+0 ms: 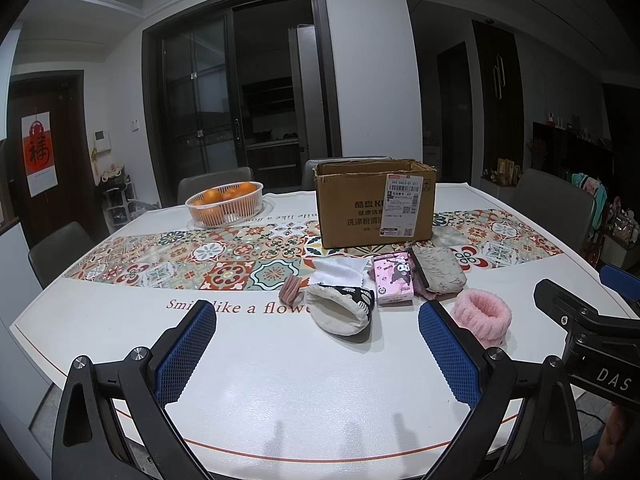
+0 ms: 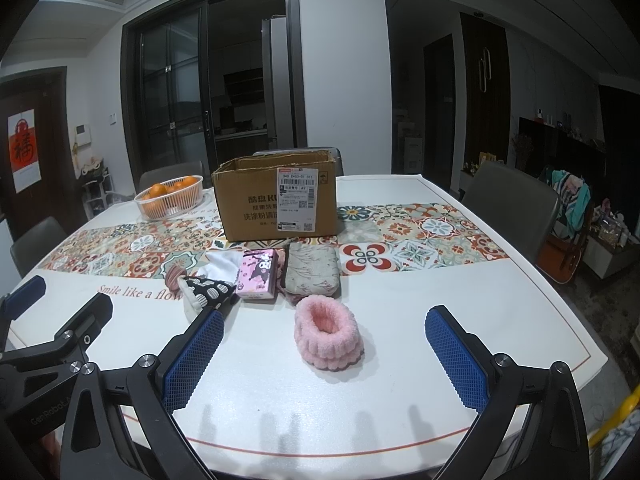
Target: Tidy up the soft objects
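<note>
On the near half of the white counter (image 1: 280, 380), nothing is yet held: the left gripper (image 1: 316, 354) and the right gripper (image 2: 324, 354) are both seen with fingers spread wide apart and empty, raised short of the objects. The soft things are gathered in a cluster just in front of the open cardboard box (image 2: 276, 200): a pink fluffy band (image 2: 328, 336) nearest, a folded grey cloth (image 2: 312, 272), a pink tissue pack (image 2: 258, 278), a patterned sock (image 1: 340, 308), a white cloth (image 1: 340, 270) and a small hair tie (image 1: 291, 290). The task is judged to be at its opening reach. For the next move, the band would probably be straddled by the right fingers, pinched and carried to the box.
</note>
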`<state>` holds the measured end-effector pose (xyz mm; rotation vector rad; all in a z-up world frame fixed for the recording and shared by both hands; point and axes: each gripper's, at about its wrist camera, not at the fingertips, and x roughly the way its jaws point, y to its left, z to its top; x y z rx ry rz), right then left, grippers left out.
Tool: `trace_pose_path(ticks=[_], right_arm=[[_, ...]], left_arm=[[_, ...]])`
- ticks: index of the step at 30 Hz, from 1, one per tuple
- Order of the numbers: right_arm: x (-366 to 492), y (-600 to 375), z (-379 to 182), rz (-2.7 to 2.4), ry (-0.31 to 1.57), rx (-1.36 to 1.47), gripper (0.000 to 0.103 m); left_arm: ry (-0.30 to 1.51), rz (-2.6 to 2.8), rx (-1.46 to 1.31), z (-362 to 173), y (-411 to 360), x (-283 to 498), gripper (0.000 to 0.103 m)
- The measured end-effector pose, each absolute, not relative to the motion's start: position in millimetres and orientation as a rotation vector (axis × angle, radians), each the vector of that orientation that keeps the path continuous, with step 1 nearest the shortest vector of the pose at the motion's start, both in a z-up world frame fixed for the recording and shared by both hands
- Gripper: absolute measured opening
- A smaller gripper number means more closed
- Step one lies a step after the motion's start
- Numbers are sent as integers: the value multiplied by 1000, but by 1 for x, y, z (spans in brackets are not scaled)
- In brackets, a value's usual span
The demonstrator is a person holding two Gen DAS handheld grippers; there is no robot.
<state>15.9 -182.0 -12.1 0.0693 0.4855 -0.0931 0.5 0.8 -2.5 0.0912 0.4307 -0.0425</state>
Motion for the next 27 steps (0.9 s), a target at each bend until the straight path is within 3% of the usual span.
trace_pose_path(ticks=[27], right_arm=[[29,-182,-26,-89,532,76,103]], left_arm=[[499,-74,100,-19,-4,18,103]])
